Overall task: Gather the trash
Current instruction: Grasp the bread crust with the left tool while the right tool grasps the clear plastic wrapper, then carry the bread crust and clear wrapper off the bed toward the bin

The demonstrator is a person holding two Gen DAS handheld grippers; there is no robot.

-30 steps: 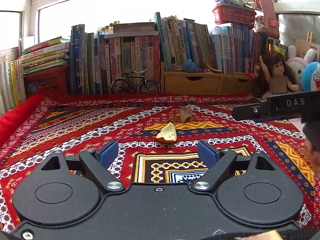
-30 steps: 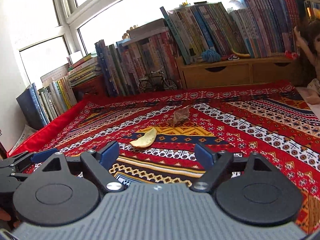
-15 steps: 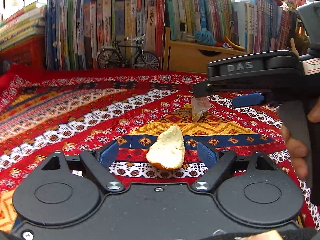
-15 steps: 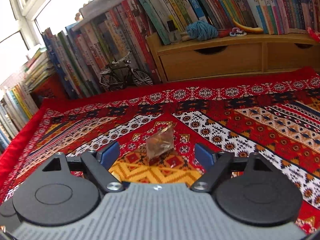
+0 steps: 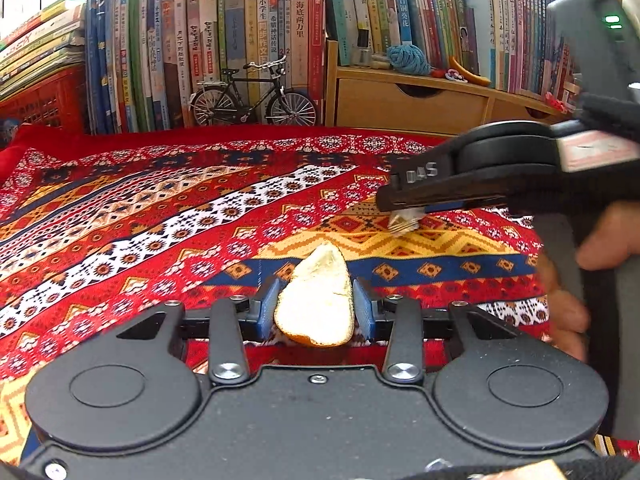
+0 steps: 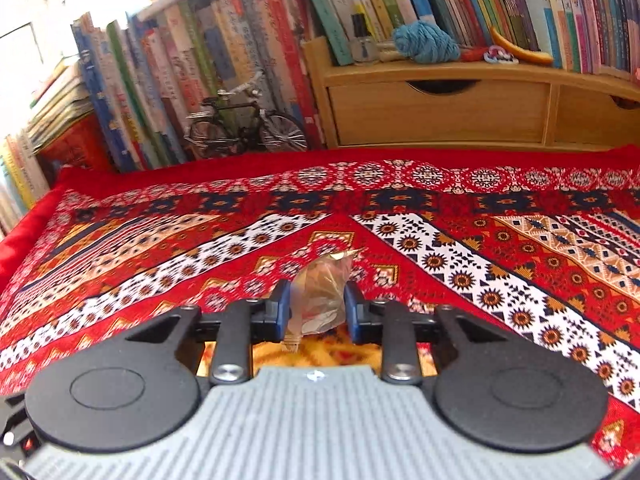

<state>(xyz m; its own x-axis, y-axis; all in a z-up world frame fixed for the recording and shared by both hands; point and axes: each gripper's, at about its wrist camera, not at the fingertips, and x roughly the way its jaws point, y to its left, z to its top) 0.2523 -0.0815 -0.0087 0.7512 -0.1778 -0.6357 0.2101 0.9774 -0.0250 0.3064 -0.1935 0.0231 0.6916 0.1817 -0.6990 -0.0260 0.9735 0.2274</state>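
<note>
Red patterned cloth (image 5: 168, 216) covers the work surface, with a plain red border along its far edge. The left gripper (image 5: 316, 304) has just been closing; its blue pads (image 5: 267, 305) now stand narrow against both sides of a piece of orange peel (image 5: 318, 300), pale side up, which lies on the cloth well in from the far edge. The right gripper (image 6: 316, 306) has likewise just been closing; its blue pads (image 6: 282, 308) press on a crumpled clear wrapper (image 6: 322, 294), which rests on the cloth near the middle of the pattern. In the left wrist view, the right gripper (image 5: 404, 210) enters from the right edge, held by a hand (image 5: 568, 308), with the wrapper (image 5: 404, 222) at its tip, beyond and to the right of the peel and apart from it. Behind the far edge stand rows of books (image 5: 224, 40), a model bicycle (image 5: 252, 96) and a wooden drawer unit (image 6: 440, 108) carrying a ball of blue yarn (image 6: 426, 44).
</note>
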